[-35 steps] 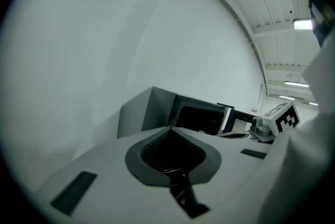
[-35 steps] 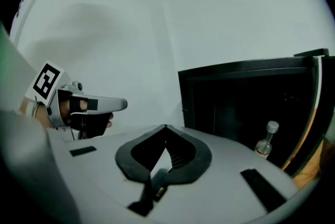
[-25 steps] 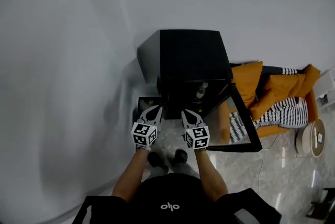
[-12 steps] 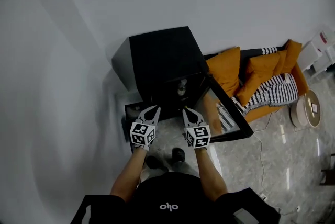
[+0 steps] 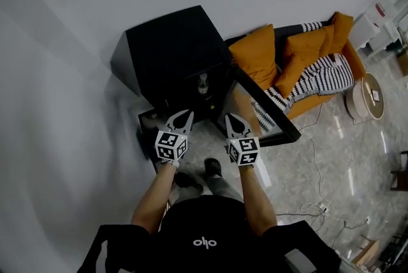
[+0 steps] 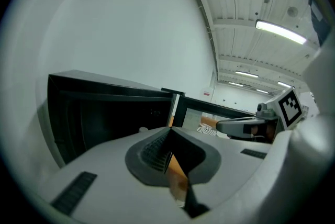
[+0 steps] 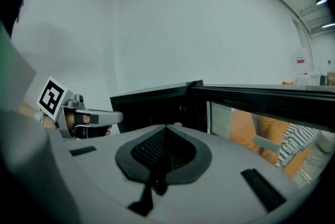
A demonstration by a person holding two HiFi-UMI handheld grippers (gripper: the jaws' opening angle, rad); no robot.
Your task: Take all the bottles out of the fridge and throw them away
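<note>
- The fridge (image 5: 167, 48) stands against the wall with its glass door (image 5: 255, 106) swung out to the right
- One bottle (image 5: 203, 82) shows upright in the dark opening, close to the front edge and nearer the door side; whether more stand deeper in, I cannot tell
- Left gripper (image 5: 184, 114) hangs in front of the opening with its jaws pinched together, nothing between them
- Right gripper (image 5: 230, 117) is just beside the door's inner edge, jaws likewise closed and empty
- Risk: reaching in with the jaws closed would push the bottle, not grasp it, and so near the front edge it could tip or roll out onto the floor
- Risk: the right gripper is so near the glass door that a sideways swing may knock it
- Risk: the dim interior may hide bottles at the back corners, leaving some behind
- A dark-rimmed box (image 5: 148, 117) sits at the fridge's lower left corner; possibly the bin, not certain
</note>
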